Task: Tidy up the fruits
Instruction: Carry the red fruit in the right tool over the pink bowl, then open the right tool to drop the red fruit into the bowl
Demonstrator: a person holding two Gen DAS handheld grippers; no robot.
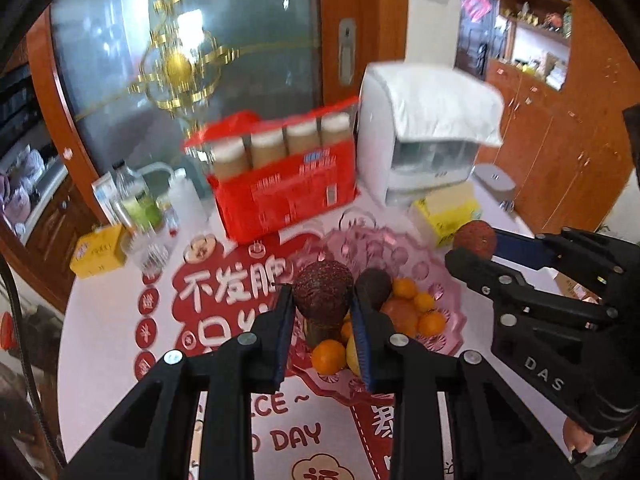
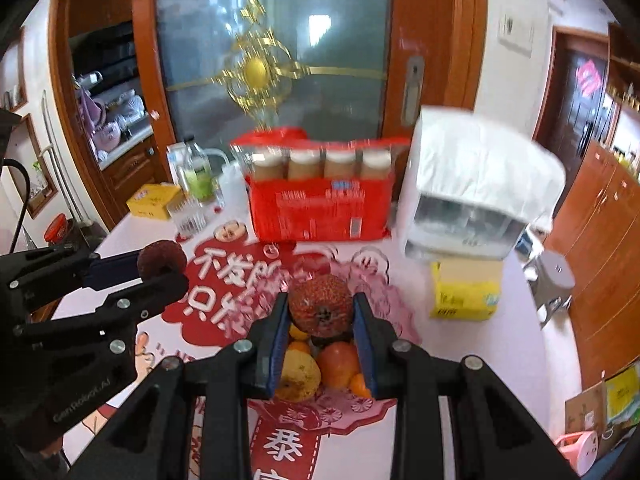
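Note:
My left gripper [image 1: 322, 300] is shut on a dark red bumpy fruit [image 1: 322, 289], held above the pink glass fruit plate [image 1: 448, 300]. My right gripper [image 2: 321, 312] is shut on a brighter red bumpy fruit [image 2: 320, 310], also above the plate. The plate holds several small oranges [image 1: 404, 288], a dark avocado-like fruit [image 1: 374, 286], a yellow fruit [image 2: 298, 376] and a tomato-red fruit [image 2: 338, 362]. The right gripper with its fruit [image 1: 475, 239] shows at the right of the left wrist view. The left gripper with its fruit [image 2: 162, 260] shows at the left of the right wrist view.
Behind the plate stand a red package of bottles [image 1: 280, 176], a white appliance under a cloth [image 1: 424, 128], a yellow tissue box [image 1: 448, 212], bottles [image 1: 136, 200] and a yellow box [image 1: 98, 250]. The round table's edge [image 1: 72, 320] curves at left; a cabinet [image 2: 608, 240] is right.

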